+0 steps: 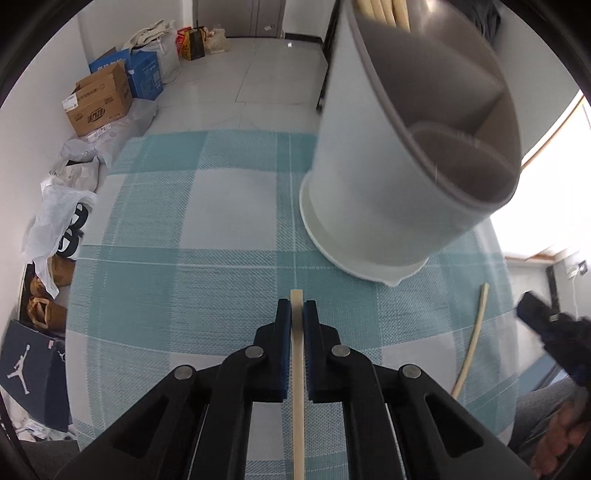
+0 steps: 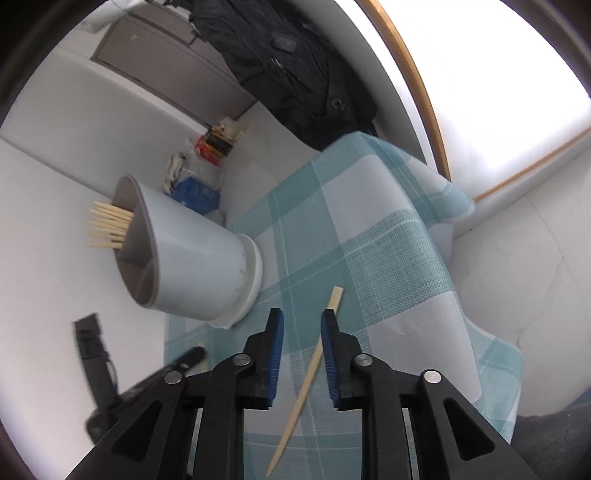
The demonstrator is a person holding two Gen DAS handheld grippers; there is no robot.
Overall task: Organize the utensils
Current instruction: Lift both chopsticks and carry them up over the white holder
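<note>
A pale wooden chopstick [image 1: 297, 369] runs straight between the blue pads of my left gripper [image 1: 297, 308], which is shut on it just above the checked teal cloth [image 1: 184, 295]. The white utensil holder [image 1: 373, 184] with grey inner compartments stands close ahead to the right, several chopsticks [image 1: 384, 13] in its far section. A second chopstick [image 2: 314, 365] lies on the cloth between the jaws of my right gripper [image 2: 302, 325], which stands open with the pads not pressing on it. That same chopstick [image 1: 472, 339] shows at the right in the left wrist view.
The holder [image 2: 192, 266] sits near the cloth's left edge. The cloth [image 2: 388, 240] hangs over the table's far and right sides. Cardboard boxes [image 1: 99, 99] and bags [image 1: 59, 221] line the floor at the left wall. A dark jacket [image 2: 295, 74] hangs behind the table.
</note>
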